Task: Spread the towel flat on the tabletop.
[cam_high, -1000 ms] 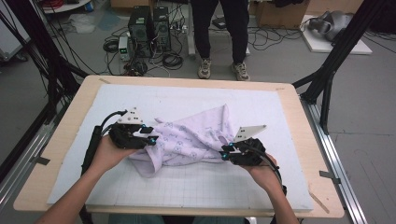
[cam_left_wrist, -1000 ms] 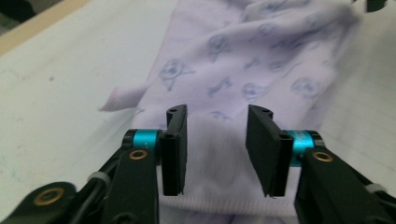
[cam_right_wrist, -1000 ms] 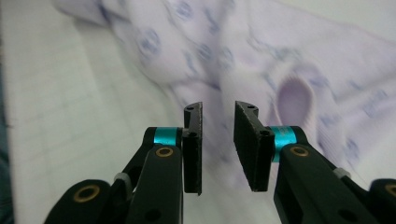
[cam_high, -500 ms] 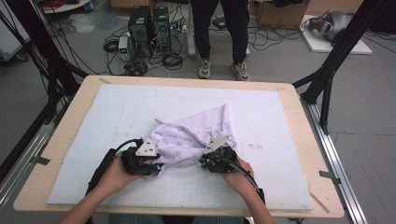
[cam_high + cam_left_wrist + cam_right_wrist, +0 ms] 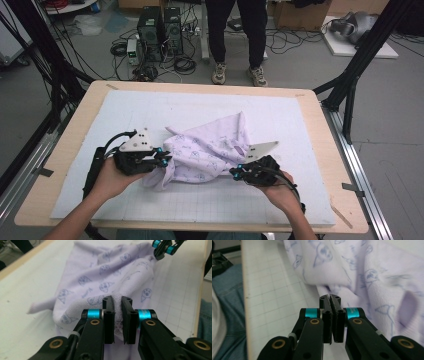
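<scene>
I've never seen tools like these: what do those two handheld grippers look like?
Each is black. The left gripper and right gripper have two flat black jaws, turquoise bands and brass-coloured pivot rings. Each carries a pale grey three-cornered plate on top, and a black cable loops behind. The forearms are bare.

Even, diffuse overhead light is cast on the white gridded foam mat (image 5: 200,107), with only soft shadows under the crumpled pale lilac printed cloth (image 5: 210,150). No glare is seen. In both gripper views, cloth far from the jaws is blurred; the high view is slightly soft throughout.
</scene>
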The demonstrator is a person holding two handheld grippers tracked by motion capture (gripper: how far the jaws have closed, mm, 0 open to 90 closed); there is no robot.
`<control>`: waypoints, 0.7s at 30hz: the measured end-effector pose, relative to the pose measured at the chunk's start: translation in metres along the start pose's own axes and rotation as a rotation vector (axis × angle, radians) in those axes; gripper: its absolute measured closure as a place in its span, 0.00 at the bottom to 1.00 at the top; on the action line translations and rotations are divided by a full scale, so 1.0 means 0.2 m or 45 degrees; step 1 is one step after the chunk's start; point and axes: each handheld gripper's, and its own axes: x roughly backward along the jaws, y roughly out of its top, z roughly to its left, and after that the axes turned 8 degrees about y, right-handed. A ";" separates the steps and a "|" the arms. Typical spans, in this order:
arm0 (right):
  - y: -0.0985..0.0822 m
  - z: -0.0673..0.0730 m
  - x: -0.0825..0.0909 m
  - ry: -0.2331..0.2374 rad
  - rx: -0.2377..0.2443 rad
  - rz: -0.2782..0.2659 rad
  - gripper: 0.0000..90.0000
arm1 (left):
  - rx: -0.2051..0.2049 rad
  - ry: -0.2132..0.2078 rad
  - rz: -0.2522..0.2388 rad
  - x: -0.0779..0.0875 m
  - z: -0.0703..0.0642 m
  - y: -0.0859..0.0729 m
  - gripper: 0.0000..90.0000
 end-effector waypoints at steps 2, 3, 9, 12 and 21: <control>0.00 0.01 0.09 -0.021 0.006 -0.019 0.99 | 0.023 0.013 -0.014 0.02 0.02 0.00 0.91; 0.00 0.02 0.14 -0.035 0.007 -0.026 0.99 | 0.025 0.019 -0.015 0.02 0.02 0.00 0.91; -0.02 -0.07 0.25 -0.117 -0.055 -0.045 0.99 | 0.086 0.073 0.079 -0.08 0.12 -0.13 0.91; -0.03 -0.14 0.15 -0.098 -0.088 -0.011 0.99 | 0.129 0.059 0.144 -0.16 0.15 -0.21 0.90; -0.03 -0.16 0.05 -0.098 -0.094 -0.027 0.83 | 0.141 0.045 0.096 -0.09 0.14 -0.18 0.60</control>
